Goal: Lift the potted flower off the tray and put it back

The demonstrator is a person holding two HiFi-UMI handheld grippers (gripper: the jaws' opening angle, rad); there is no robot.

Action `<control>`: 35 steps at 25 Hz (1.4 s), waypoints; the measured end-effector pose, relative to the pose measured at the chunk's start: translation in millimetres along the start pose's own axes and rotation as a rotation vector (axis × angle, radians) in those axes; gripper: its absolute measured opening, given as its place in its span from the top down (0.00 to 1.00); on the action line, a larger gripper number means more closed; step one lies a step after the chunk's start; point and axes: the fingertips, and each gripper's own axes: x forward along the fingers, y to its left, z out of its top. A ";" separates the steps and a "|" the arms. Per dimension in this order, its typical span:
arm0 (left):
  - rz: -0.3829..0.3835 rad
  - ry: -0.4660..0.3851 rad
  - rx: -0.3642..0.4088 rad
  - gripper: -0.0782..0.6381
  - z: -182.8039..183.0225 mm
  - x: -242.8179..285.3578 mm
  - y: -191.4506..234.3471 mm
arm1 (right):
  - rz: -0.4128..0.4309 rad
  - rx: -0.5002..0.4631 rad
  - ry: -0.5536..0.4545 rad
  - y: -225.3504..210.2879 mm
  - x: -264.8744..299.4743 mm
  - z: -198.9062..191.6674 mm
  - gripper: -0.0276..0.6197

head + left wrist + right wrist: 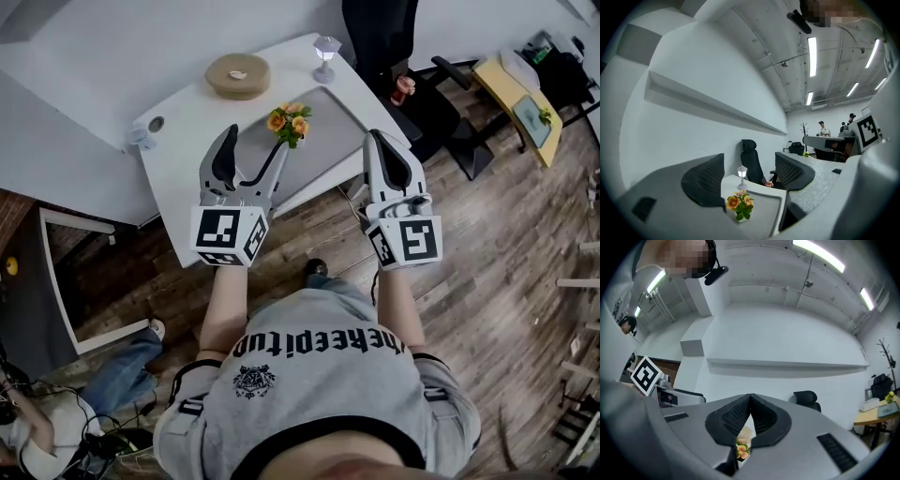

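Potted flower (290, 123) sits upright at a corner of the grey tray (336, 136) on the white worktop (187, 164), and we've got the left hand-held gripper (255, 141) wide open, empty, clear of it, the right hand-held gripper (375, 139) closed on nothing.
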 end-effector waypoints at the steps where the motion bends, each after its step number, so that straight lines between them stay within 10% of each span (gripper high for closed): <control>1: 0.007 0.005 -0.002 0.44 -2.5 5.5 2.0 | 0.009 0.003 0.001 -3.1 5.5 -2.4 0.95; 35: 0.169 0.522 -0.175 0.43 -255.7 111.7 30.7 | 0.074 0.096 0.268 -65.8 66.0 -135.7 0.95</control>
